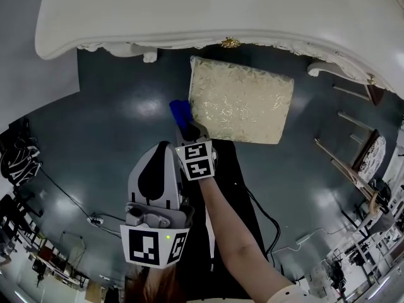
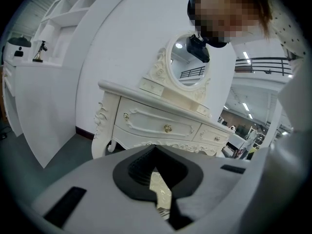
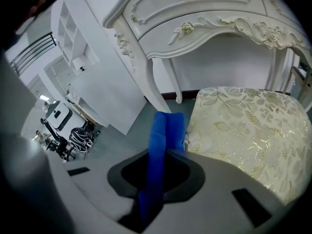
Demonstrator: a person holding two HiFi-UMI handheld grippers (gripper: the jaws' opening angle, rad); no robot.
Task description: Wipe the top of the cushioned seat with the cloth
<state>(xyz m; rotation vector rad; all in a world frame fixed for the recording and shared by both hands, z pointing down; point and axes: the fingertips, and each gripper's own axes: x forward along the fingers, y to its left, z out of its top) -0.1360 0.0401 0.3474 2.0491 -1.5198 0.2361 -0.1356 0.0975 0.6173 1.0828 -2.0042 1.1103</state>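
Note:
The cushioned seat (image 1: 243,101) has a cream top with a gold leaf pattern and stands in front of the white dressing table (image 1: 189,14). My right gripper (image 1: 190,130) is shut on a folded blue cloth (image 1: 178,112) just off the seat's left edge, near its front corner. In the right gripper view the cloth (image 3: 165,130) sticks out from between the jaws of the right gripper (image 3: 163,155), beside the seat (image 3: 248,126). My left gripper (image 1: 163,146) is held back and lower, shut and holding nothing. A sliver of the seat (image 2: 161,189) shows through the left gripper (image 2: 156,152).
The dressing table (image 2: 161,126) with its oval mirror (image 2: 187,65) stands right behind the seat. Its carved legs (image 3: 165,77) flank the seat. Chairs (image 1: 369,156) are at the right. A cable (image 1: 271,226) and a power strip (image 1: 95,219) lie on the dark floor.

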